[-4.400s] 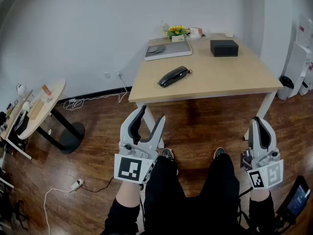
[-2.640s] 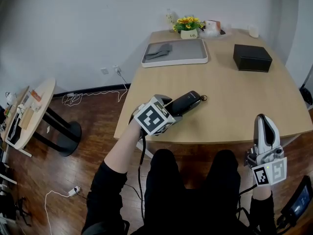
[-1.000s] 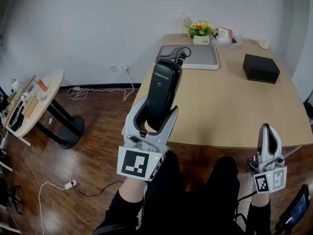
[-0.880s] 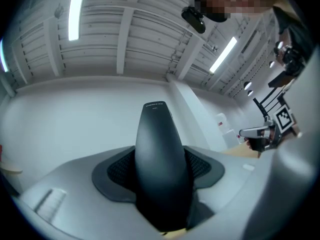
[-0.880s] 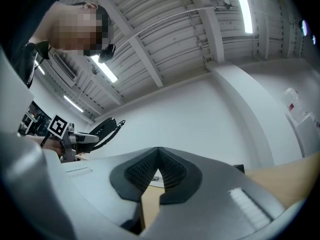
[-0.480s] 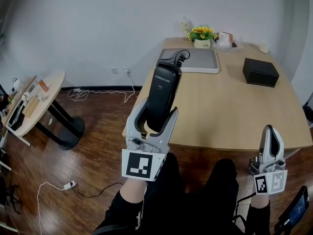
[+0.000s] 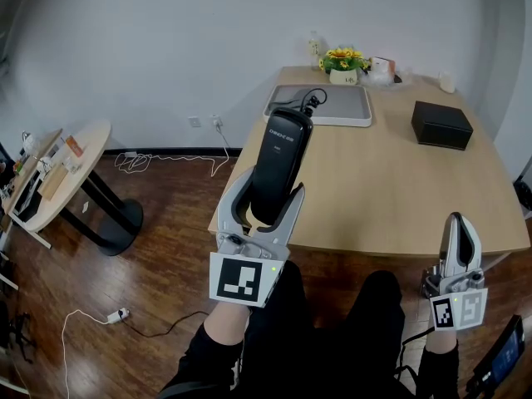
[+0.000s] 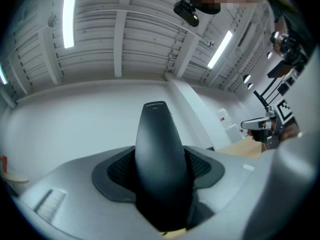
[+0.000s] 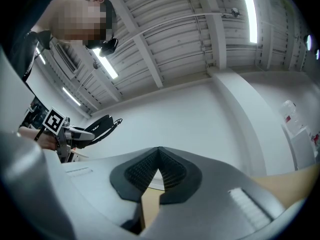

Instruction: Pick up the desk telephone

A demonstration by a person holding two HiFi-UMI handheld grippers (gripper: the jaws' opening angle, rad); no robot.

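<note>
The black telephone handset [image 7: 279, 165] is off the wooden table [image 7: 391, 189] and in the air over its near left edge, gripped by our left gripper [image 7: 273, 186]. The jaws are closed on its lower end, one pad pressing each flank, at about a middling width. The handset's long axis runs straight on from the jaws, away from us and tilted upward. Its thick end sits deep in the grip, and its far end, with a short cord [image 7: 312, 98], reaches toward the grey tray [image 7: 337, 115]. We judge the pickup itself done. Any further move turns on that long overhang beyond the pads, which could lever the handset loose if the wrist swings. Our right gripper [image 7: 460, 221] hangs low by the right knee, well apart from the handset, its jaws together on nothing. Farther back on the table stand a black box [image 7: 441, 125] and a pot of yellow flowers [image 7: 343, 61].
</note>
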